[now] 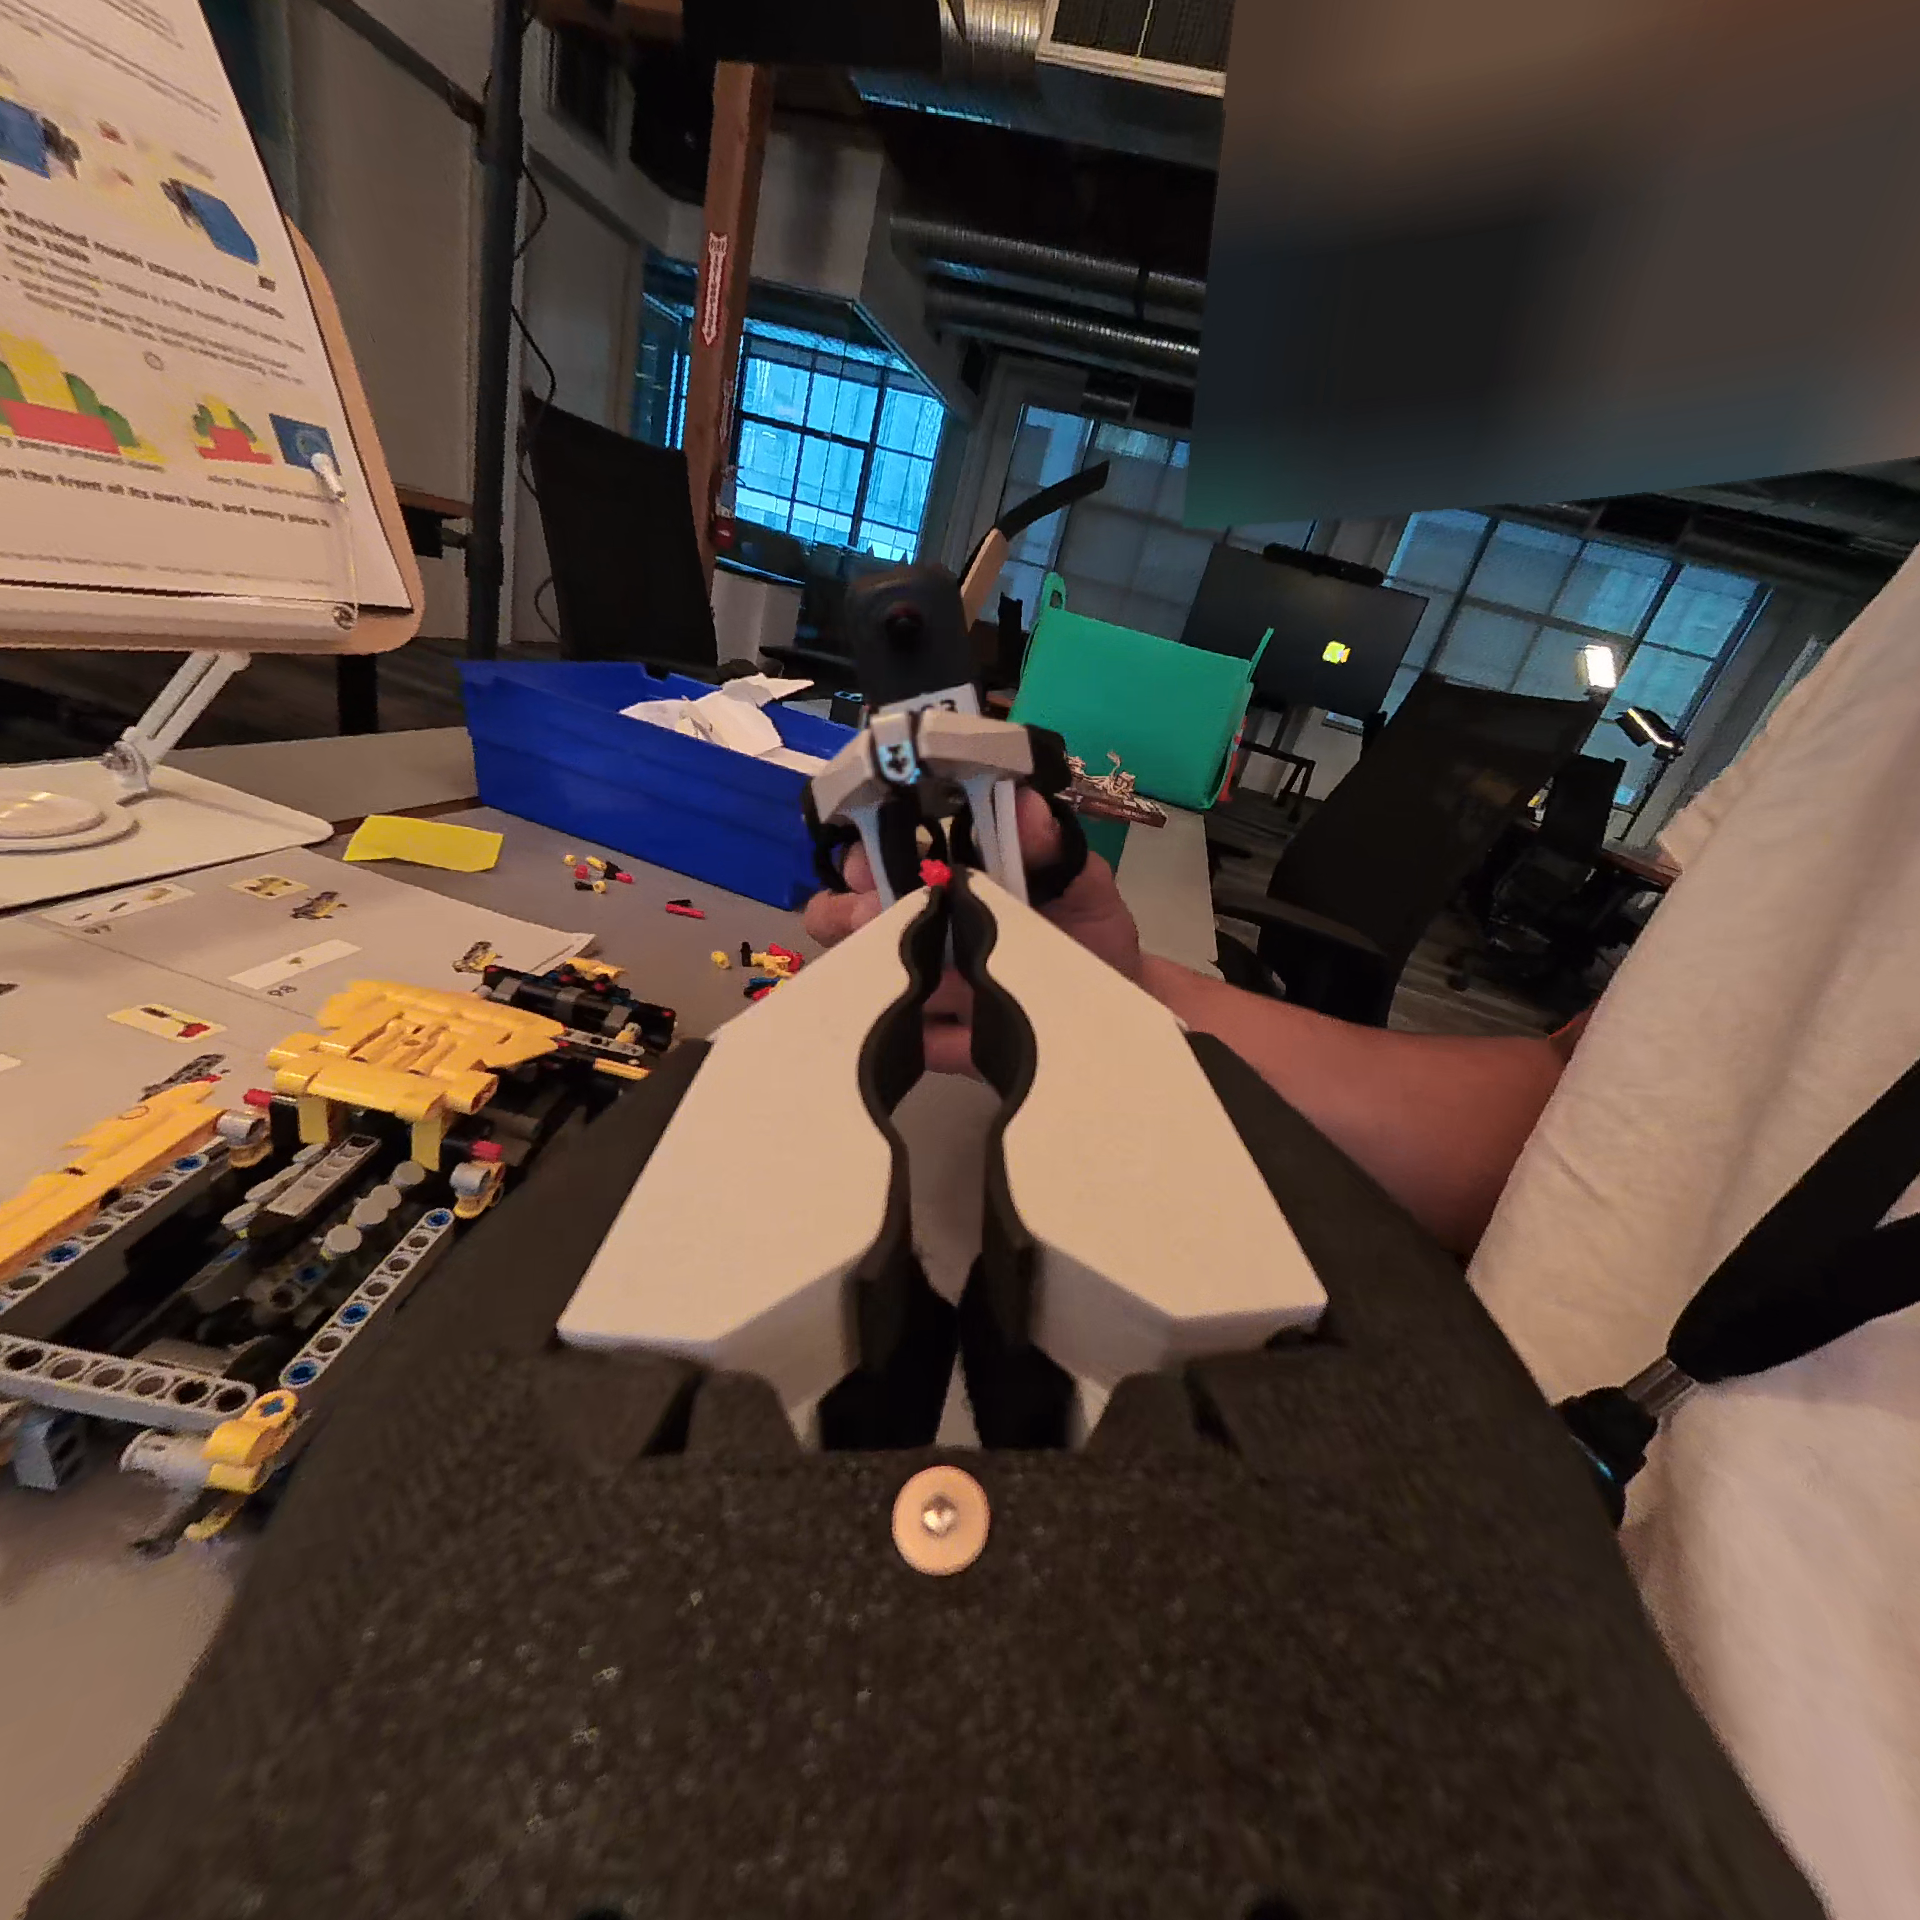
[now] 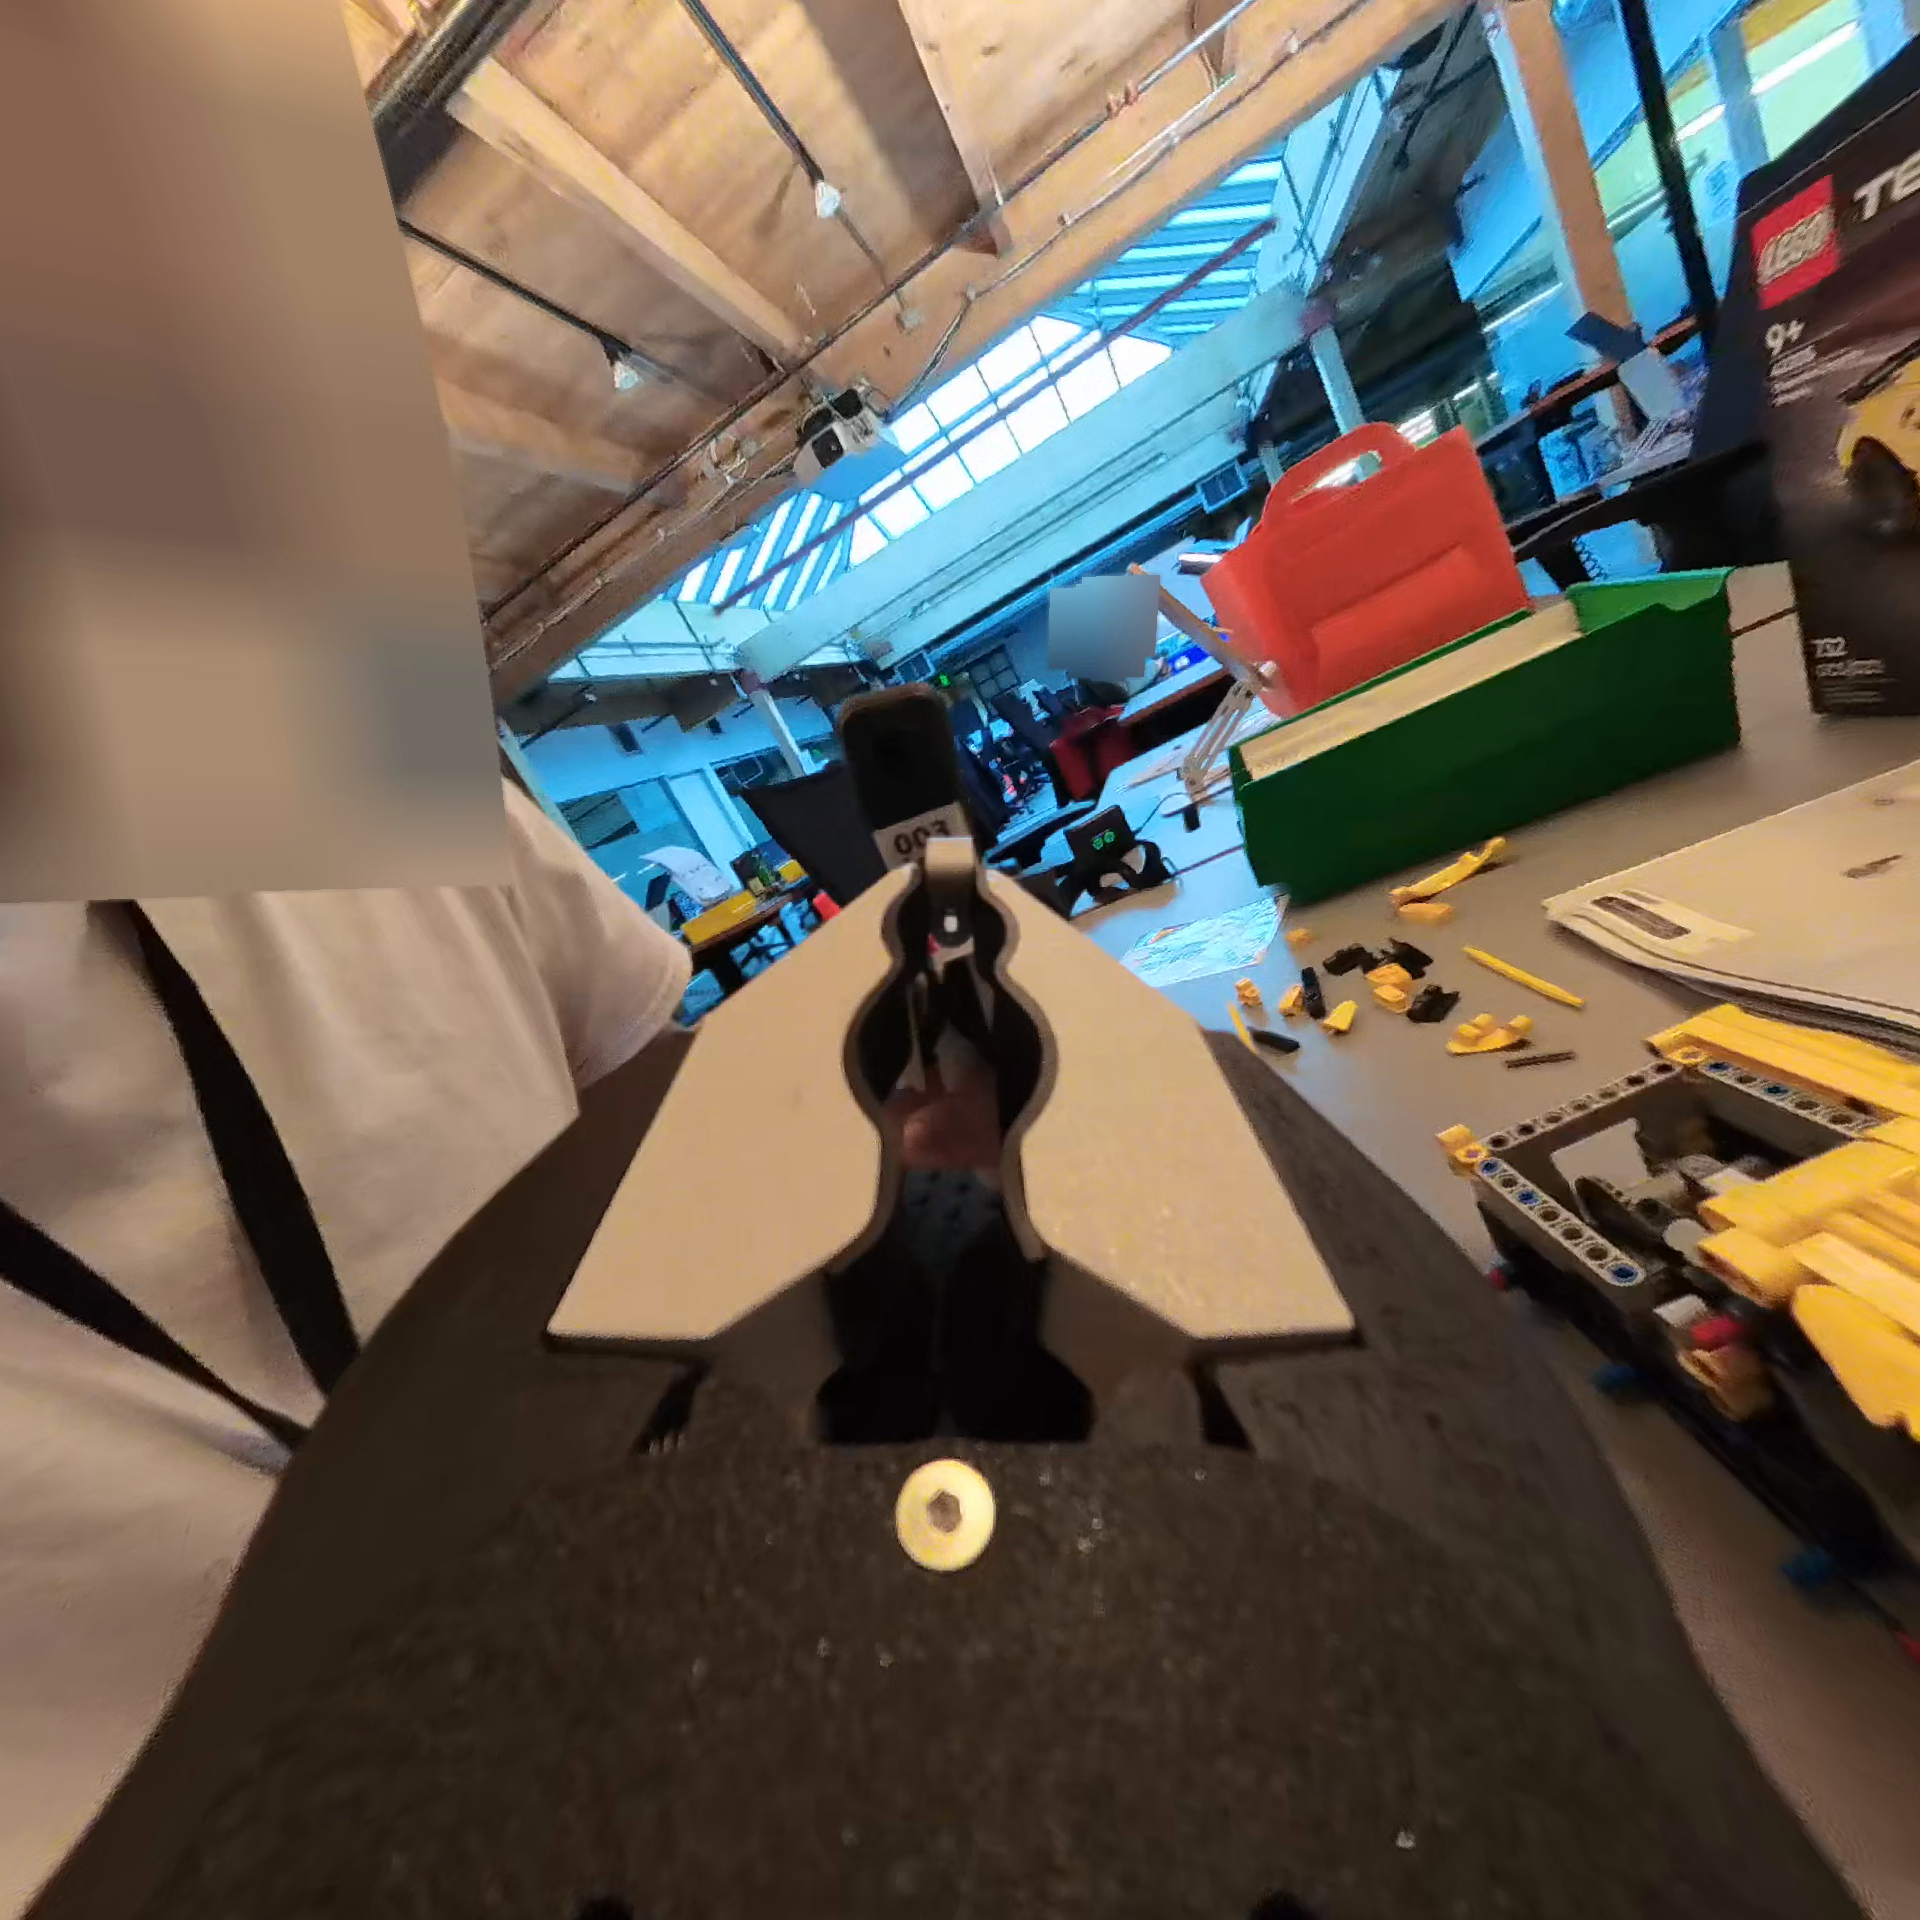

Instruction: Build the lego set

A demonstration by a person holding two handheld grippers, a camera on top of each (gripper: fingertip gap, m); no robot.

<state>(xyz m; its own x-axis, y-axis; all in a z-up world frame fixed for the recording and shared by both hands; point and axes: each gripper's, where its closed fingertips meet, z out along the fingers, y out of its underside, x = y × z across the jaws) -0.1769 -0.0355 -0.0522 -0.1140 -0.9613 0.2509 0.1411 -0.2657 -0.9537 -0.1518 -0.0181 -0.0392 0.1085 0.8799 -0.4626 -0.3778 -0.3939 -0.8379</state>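
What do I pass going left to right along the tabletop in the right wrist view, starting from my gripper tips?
Right gripper → loose yellow and black pieces → green bin with the red bag behind it → stack of paper sheets → dark set box at the right edge.

1. Part-built model (image 1: 343,1122) lies on the table (image 1: 644,894), on instruction sheets (image 1: 208,935).
2. Loose pieces (image 1: 764,961) behind model.
3. Bin (image 1: 623,779) behind the pieces.
4. Reading stand (image 1: 166,312) left of bin.
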